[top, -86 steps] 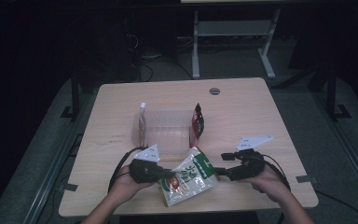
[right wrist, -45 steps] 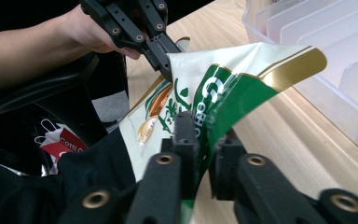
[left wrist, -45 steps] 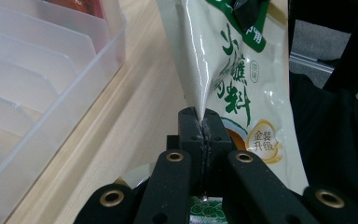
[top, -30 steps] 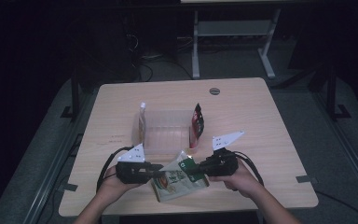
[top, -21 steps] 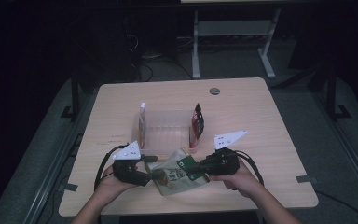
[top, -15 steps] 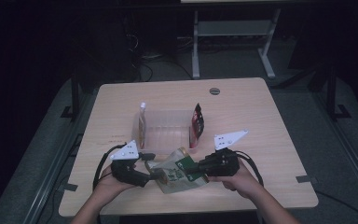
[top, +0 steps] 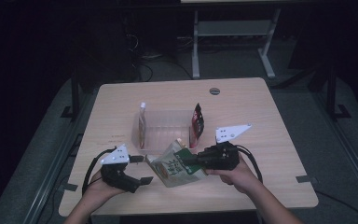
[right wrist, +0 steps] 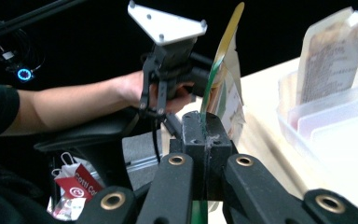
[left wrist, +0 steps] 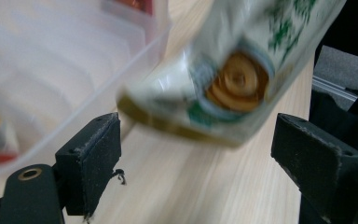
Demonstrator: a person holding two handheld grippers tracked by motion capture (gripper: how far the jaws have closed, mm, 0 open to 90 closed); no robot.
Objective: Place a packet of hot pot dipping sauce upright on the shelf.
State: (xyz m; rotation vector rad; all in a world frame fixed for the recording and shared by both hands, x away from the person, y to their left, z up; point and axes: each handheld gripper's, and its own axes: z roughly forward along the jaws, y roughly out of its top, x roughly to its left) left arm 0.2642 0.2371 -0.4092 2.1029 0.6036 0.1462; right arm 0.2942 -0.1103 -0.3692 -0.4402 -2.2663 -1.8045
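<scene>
Well, the wooden table (top: pixel 261 121) lies bare beyond the ribbed clear bin (top: pixel 164 128). Just before the bin, the glossy pouch (top: pixel 173 167) hangs pinched in the right gripper (top: pixel 189 161); the left gripper (top: pixel 144 169) has just been opening, jaws wide, off it.

Left tool (top: pixel 142 169) agape, right tool (top: pixel 187 162) clamped.

The bench (top: pixel 270 121) is pale, matt wood-grain laminate, the bin (top: pixel 165 128) near its middle is clear, smooth, ribbed plastic, the snack pouch (top: pixel 175 165) is glossy crinkled foil-like film, and each tool's black pads (left wrist: pixel 91 163) look rough and matt beside brass-coloured metal rivets.
</scene>
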